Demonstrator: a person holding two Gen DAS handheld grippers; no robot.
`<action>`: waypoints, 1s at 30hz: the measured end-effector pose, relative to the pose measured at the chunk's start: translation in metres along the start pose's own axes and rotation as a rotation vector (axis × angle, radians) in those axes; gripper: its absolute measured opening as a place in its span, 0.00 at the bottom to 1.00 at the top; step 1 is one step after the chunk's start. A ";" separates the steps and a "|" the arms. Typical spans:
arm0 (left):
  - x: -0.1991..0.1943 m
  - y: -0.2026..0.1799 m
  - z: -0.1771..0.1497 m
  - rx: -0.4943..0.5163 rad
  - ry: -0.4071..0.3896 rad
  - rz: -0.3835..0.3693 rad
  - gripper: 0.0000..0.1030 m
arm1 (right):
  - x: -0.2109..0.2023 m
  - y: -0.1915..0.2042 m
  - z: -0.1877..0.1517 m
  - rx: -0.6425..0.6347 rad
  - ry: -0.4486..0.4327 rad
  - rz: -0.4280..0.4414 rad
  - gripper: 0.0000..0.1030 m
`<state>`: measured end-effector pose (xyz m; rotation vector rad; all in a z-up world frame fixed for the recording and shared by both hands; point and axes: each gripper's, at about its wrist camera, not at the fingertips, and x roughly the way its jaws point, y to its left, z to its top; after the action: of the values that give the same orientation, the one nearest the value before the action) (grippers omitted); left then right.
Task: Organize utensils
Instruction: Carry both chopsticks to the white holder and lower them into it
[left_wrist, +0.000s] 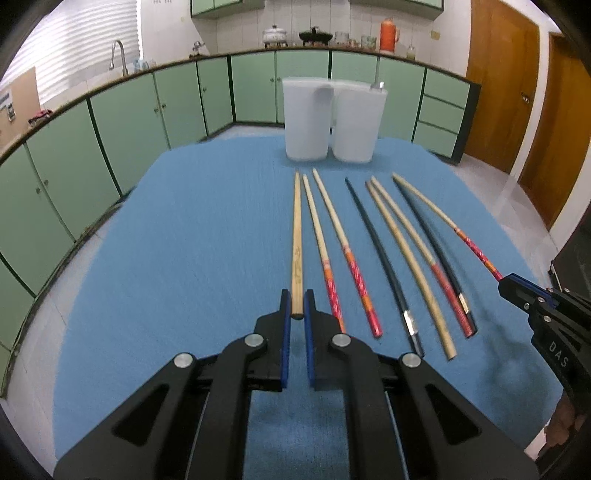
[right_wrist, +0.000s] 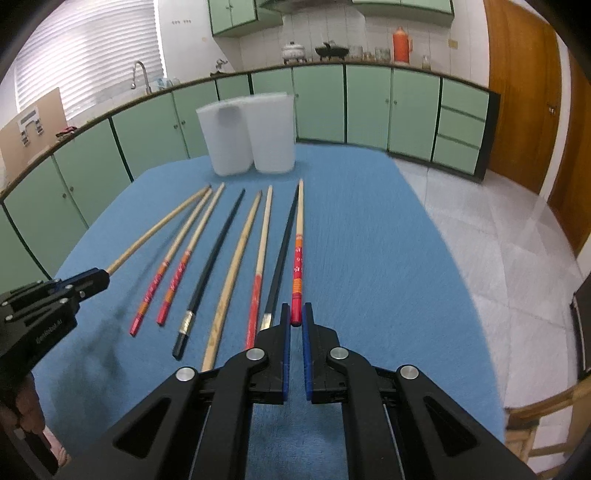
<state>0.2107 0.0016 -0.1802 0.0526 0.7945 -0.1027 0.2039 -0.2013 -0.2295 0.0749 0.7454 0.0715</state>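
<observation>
The left gripper (left_wrist: 297, 304) is clamped on the blunt end of a plain wooden chopstick (left_wrist: 296, 236), its taper aimed at twelve o'clock toward two smooth white plastic holders (left_wrist: 306, 122). Six slender chopsticks lie between on the napped blue cloth (left_wrist: 184, 240). At three o'clock, the right gripper (right_wrist: 295, 314) pinches a red-handled chopstick (right_wrist: 297, 266), also pointing toward twelve.

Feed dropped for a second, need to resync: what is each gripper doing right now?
Left gripper: shut on the plain wooden chopstick, held by its thick end.
Right gripper: shut on the red-handled chopstick, held by its red end.
</observation>
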 end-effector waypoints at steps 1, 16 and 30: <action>-0.005 0.000 0.003 0.000 -0.016 0.001 0.06 | -0.003 0.000 0.002 -0.004 -0.010 -0.002 0.05; -0.069 0.001 0.068 0.010 -0.248 0.009 0.06 | -0.057 -0.009 0.069 -0.044 -0.201 -0.023 0.05; -0.087 0.001 0.142 -0.013 -0.362 -0.052 0.06 | -0.057 -0.029 0.152 -0.026 -0.226 0.093 0.05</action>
<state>0.2507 -0.0031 -0.0189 0.0009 0.4352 -0.1517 0.2665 -0.2420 -0.0820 0.0912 0.5151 0.1588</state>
